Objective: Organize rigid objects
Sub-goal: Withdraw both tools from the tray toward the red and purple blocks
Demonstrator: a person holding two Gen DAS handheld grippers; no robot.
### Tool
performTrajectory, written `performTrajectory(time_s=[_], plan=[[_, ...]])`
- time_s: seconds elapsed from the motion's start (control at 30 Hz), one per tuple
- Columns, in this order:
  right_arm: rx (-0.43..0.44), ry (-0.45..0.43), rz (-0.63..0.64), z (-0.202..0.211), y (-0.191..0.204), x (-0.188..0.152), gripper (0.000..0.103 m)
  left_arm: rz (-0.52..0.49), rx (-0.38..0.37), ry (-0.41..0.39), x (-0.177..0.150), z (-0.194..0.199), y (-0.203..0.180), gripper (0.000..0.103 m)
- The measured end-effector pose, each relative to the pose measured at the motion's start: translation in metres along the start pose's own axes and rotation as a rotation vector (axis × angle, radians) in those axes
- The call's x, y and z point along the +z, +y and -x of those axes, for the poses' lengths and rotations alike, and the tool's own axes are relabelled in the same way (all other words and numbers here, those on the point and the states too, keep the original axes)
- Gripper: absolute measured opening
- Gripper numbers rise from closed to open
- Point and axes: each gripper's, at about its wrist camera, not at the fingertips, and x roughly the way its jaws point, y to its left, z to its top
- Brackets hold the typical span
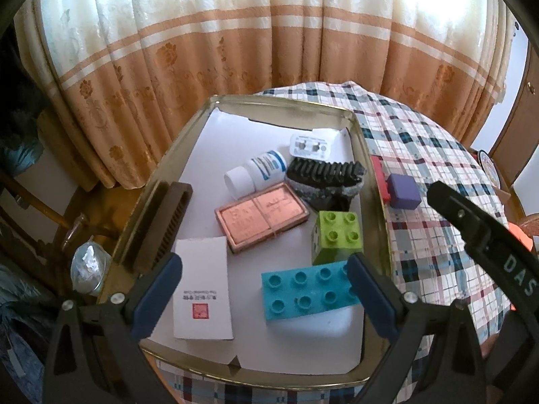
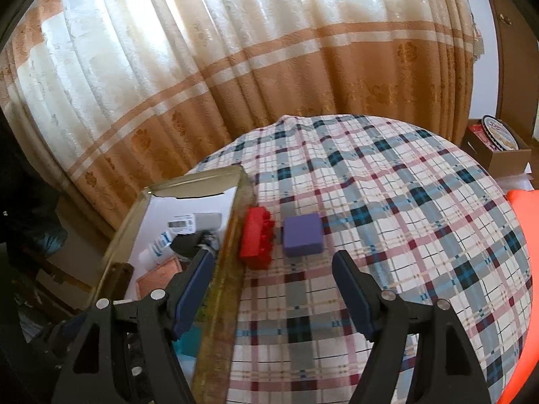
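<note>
A gold-rimmed tray [image 1: 369, 181] lined with white paper holds a teal brick [image 1: 308, 289], a green brick [image 1: 337, 235], a pink flat box [image 1: 261, 215], a white pill bottle [image 1: 256, 173], a black brush [image 1: 325, 178], a blister pack [image 1: 311, 144], a white card [image 1: 202, 289] and a brown comb [image 1: 161, 225]. My left gripper [image 1: 266, 266] hovers open over the tray with nothing gripped. On the plaid cloth beside the tray [image 2: 232, 235] lie a red brick [image 2: 257, 235] and a purple block [image 2: 302, 234]. My right gripper [image 2: 273, 259] stands open just short of them.
The round table wears a plaid cloth [image 2: 404, 235] and backs onto orange-and-cream curtains [image 2: 235, 67]. A cardboard box [image 2: 495, 148] with a plate sits at the far right. An orange object [image 2: 525, 269] lies at the right edge. A glass jar [image 1: 88, 269] stands left of the tray.
</note>
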Motion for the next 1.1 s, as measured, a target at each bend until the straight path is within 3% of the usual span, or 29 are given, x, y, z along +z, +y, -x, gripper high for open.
performTrajectory(time_s=[0.33, 0.8, 1.1], plan=[[-0.082, 0.039, -0.016, -0.019, -0.031, -0.004, 0.075, -0.029, -0.016, 0.011, -0.003, -0.005, -0.014, 0.100], [-0.128, 0.077, 0.030, -0.053, -0.034, 0.010, 0.075, -0.043, 0.002, 0.018, 0.003, -0.013, -0.016, 0.100], [-0.063, 0.085, 0.055, -0.069, -0.023, 0.018, 0.075, -0.029, 0.001, 0.025, 0.007, -0.018, -0.010, 0.100]])
